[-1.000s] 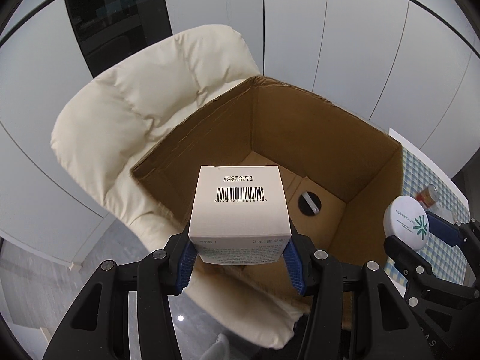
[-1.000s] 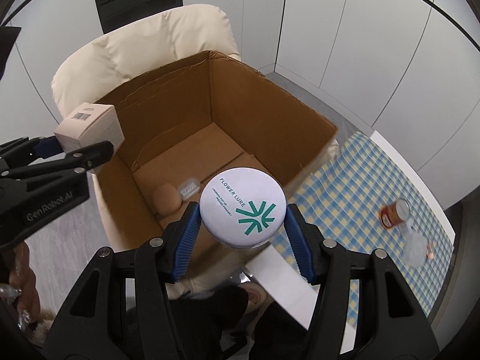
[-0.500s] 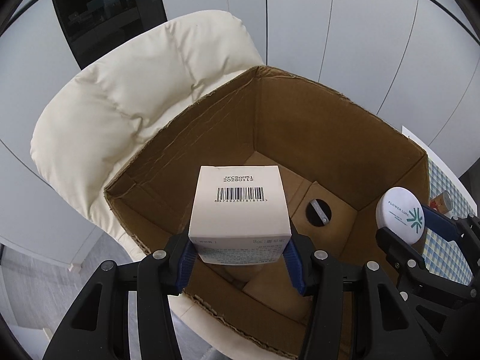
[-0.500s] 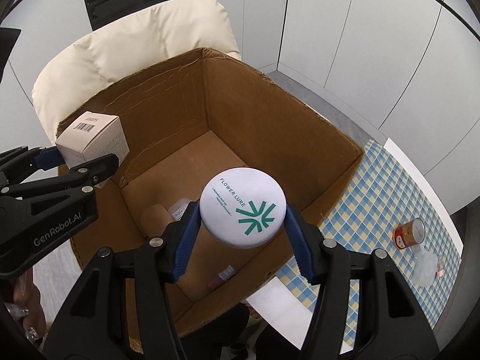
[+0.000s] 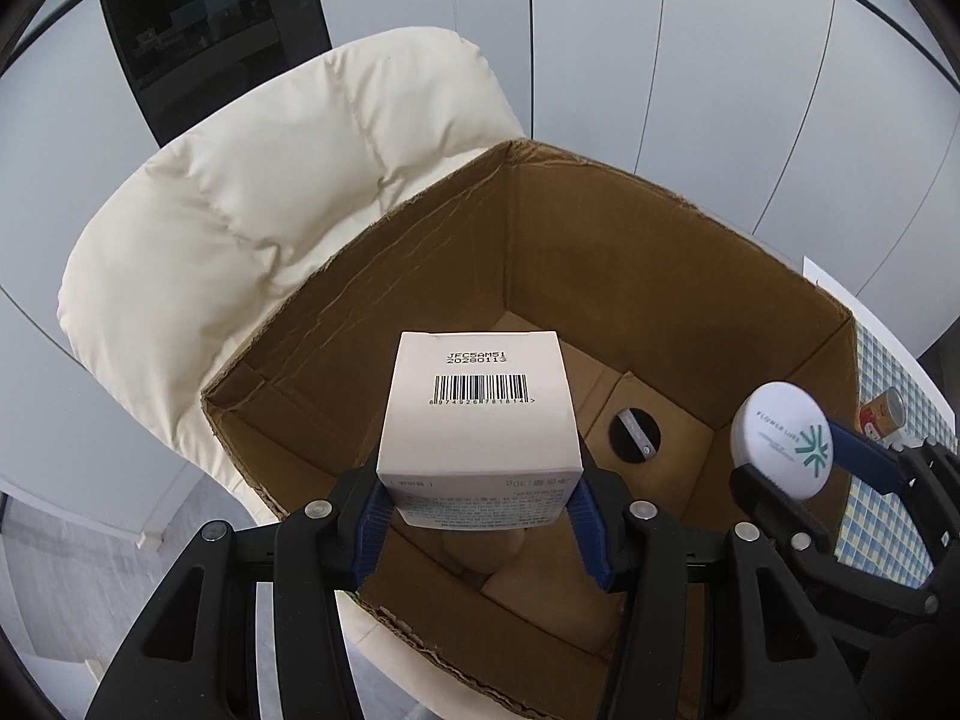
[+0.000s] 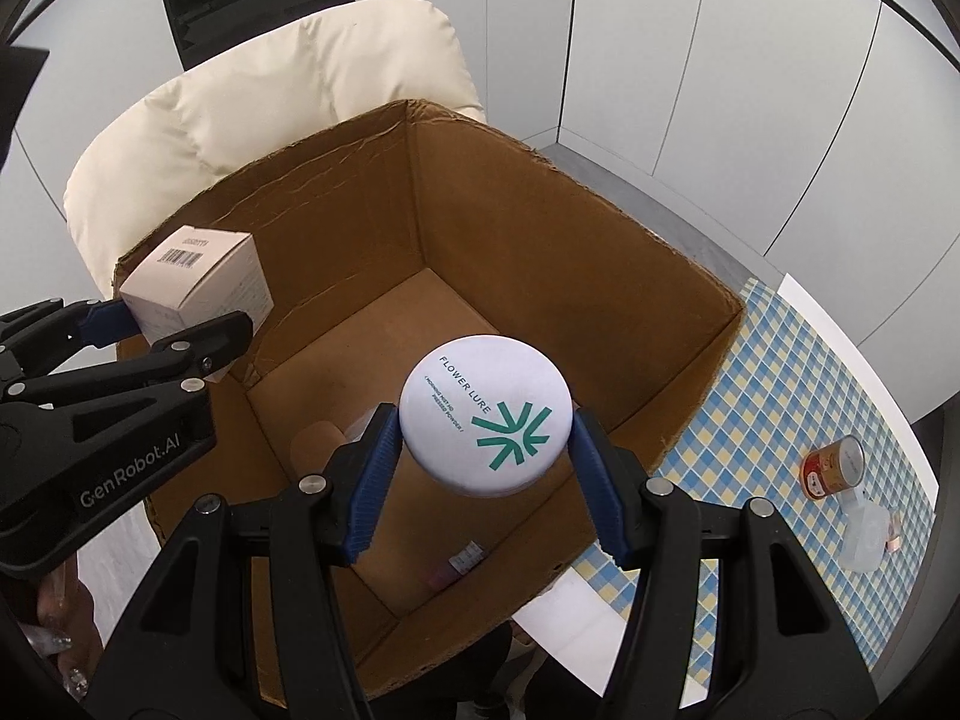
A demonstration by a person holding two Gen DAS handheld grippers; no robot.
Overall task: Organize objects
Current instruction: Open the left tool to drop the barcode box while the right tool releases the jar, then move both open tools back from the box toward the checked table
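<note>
Pale panelled walls and a blue-yellow checked tablecloth point(image 6: 798, 396) are seen. An open corrugated cardboard box point(image 5: 660, 276) sits on a cream padded chair point(image 5: 252, 192). Over it, a white barcoded carton point(image 5: 480, 420) sits between the left gripper point(image 5: 480, 519) pads, jaws opening; a round white compact point(image 6: 486, 414) is clamped in the right gripper point(image 6: 486, 474). A tin point(image 6: 834, 468) lies aside.

Pale grey wall panels point(image 5: 690, 90) running behind everything, thin dark seams dividing them. Dark glass panel point(image 5: 210, 24) sitting up and left of left gripper, faintly reflecting interior. Cream padded armchair point(image 5: 252, 210) standing ahead and left of both grippers, backrest rising toward wall. Grey floor point(image 6: 606, 162) showing beyond chair, right of it. Table under blue-yellow checked cloth point(image 6: 774, 384) lying right of right gripper. Soft, even light falling; no hard shadows showing.
</note>
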